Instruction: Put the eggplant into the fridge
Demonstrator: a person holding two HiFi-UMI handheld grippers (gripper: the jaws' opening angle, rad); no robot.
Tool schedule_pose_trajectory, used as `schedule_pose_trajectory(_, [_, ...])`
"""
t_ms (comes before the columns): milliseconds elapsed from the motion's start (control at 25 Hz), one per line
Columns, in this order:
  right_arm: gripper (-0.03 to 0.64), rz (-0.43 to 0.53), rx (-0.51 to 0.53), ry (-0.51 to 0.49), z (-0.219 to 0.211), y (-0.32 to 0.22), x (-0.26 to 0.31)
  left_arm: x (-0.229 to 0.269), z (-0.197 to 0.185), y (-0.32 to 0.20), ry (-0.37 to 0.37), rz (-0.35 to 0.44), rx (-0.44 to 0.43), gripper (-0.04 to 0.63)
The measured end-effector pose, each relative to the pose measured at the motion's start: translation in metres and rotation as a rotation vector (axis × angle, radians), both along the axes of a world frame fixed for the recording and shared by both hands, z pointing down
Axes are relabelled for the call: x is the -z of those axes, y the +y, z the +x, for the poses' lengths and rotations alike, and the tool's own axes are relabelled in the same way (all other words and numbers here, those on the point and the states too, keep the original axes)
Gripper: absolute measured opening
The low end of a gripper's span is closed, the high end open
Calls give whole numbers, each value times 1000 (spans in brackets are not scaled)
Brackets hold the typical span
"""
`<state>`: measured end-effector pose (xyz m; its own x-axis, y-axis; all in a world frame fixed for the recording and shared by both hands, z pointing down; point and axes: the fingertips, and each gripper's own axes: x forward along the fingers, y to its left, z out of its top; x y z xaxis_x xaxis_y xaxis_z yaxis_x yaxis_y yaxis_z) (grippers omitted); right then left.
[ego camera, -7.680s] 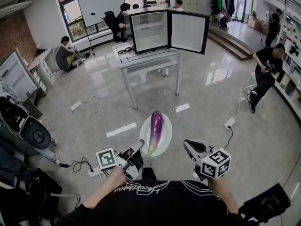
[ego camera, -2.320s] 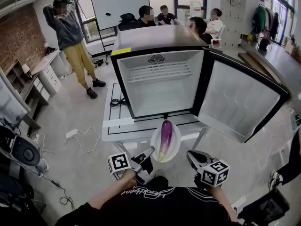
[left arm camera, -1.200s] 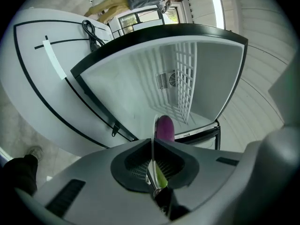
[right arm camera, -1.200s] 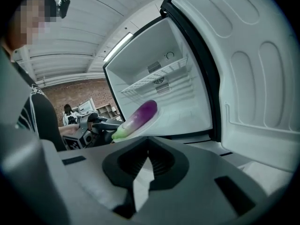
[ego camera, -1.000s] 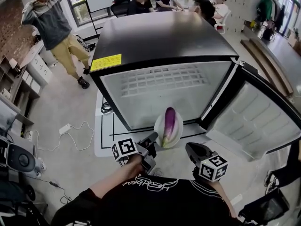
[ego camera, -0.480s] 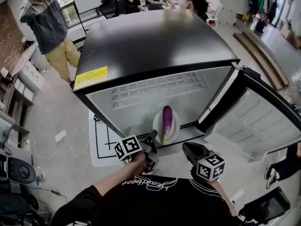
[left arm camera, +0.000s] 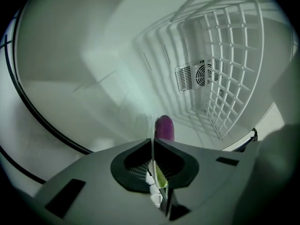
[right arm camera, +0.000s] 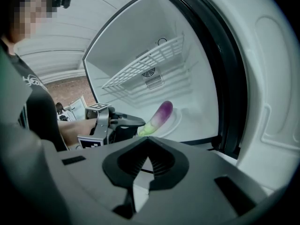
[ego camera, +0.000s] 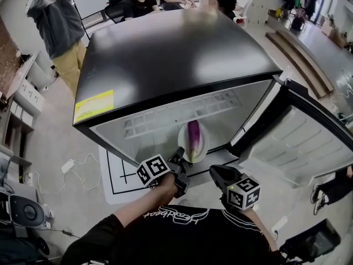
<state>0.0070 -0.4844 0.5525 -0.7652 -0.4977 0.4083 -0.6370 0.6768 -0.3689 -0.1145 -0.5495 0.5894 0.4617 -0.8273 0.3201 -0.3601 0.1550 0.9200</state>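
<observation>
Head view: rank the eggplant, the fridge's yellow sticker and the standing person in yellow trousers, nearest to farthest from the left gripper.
1. eggplant, on the plate the left gripper holds.
2. yellow sticker, front left on top of the fridge.
3. standing person, far left, beyond the fridge.
</observation>
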Motion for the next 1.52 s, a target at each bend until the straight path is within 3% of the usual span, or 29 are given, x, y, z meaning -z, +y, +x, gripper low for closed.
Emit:
schedule_pose_trajectory(400, [6, -2, -10, 4, -9, -11, -4, -15, -3, -32, -12, -58, 53, 23])
schedule_pose_trajectory(1080, [6, 3, -33, -6, -8, -29, -3, -25, -12, -58, -68, -63, 80, 23])
schedule_pose_trajectory(1400, [6, -2, -23, -7, -12, -29, -1, -21, -8, -59, -39, -80, 69, 25])
schedule_pose_trajectory(1440, [6, -1, -21, -6, -14, -30, 2, -19, -8, -60, -31, -83, 60, 28])
schedule_pose_trajectory(1520, [6, -2, -20, -3, -22, -32, 10, -11, -11, -62, -24, -91, 42, 99])
